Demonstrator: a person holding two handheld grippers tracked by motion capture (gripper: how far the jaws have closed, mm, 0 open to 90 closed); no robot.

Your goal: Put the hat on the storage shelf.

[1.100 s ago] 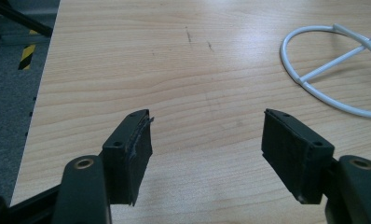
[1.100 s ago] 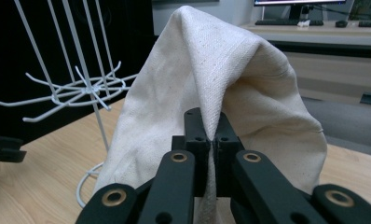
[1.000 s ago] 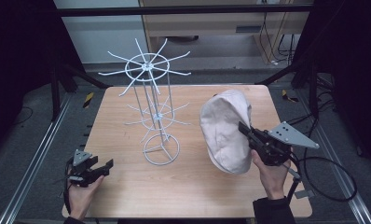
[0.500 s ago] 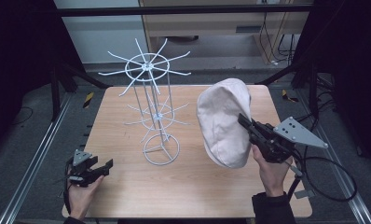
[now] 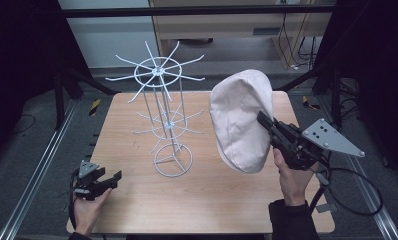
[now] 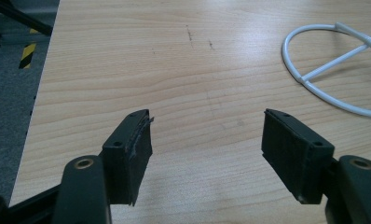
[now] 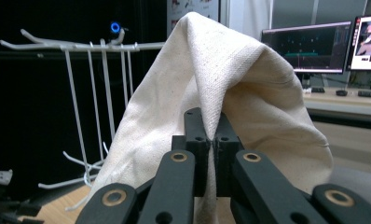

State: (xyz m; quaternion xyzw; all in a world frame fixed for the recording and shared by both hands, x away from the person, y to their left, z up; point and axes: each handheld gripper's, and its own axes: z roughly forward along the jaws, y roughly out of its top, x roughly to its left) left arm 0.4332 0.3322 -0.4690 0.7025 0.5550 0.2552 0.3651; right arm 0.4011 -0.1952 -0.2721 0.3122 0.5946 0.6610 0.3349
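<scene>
Right gripper (image 5: pixel 265 121) jaws clamped tight on cream cap (image 5: pixel 239 120), cap off table. Wire rack (image 5: pixel 160 90) at 9 o'clock from cap, well apart. Left gripper (image 5: pixel 112 178) jaws wide, empty, at 7 o'clock of rack.

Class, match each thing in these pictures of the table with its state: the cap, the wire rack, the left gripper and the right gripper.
Things:
1. cream cap
2. white wire rack
3. left gripper
4. right gripper

States:
A. jaws open, nothing between them
B. stands upright on the table
C. held up off the table
D. jaws pinched on fabric

Pairs: 1-C, 2-B, 3-A, 4-D
</scene>
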